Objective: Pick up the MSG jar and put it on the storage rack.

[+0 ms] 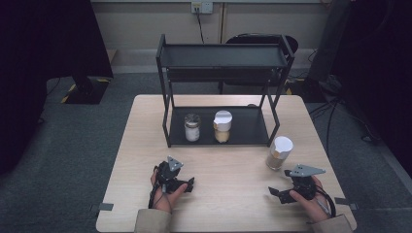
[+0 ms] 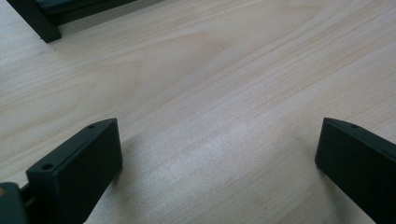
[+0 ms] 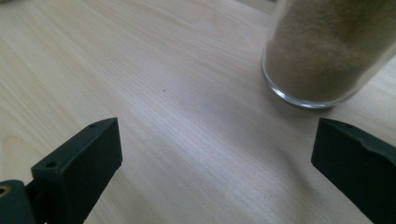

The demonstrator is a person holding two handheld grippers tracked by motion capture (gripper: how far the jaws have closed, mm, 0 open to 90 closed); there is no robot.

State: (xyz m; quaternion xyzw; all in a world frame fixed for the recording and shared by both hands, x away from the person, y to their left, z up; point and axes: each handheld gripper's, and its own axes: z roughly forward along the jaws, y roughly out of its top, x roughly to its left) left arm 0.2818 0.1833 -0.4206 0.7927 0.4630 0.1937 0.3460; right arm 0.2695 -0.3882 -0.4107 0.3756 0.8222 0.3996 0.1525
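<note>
On the wooden table (image 1: 233, 165) a glass jar with a white lid (image 1: 280, 152) stands alone, filled with a sandy brown powder. It is at about 1 o'clock from the right gripper (image 1: 282, 193), near it but not touching. In the right gripper view the jar (image 3: 327, 51) is at 1 o'clock, just beyond the tip of the right-hand jaw, and the jaws stand wide apart with only bare table between them. The right gripper holds nothing.

The left gripper (image 1: 182, 184) is low over the table near the front edge, well apart from the jar, which lies at about 2 o'clock from it. Its jaws are also spread wide, and in the left gripper view only wood grain is between them. A foot of the black shelf rack (image 2: 39, 23) is at 11 o'clock in that view.

The black shelf rack (image 1: 167, 121) stands at 12 o'clock on the table. On its lower shelf are two more jars, one with a metal lid (image 1: 192, 127) and one with a white lid (image 1: 222, 126), side by side.
</note>
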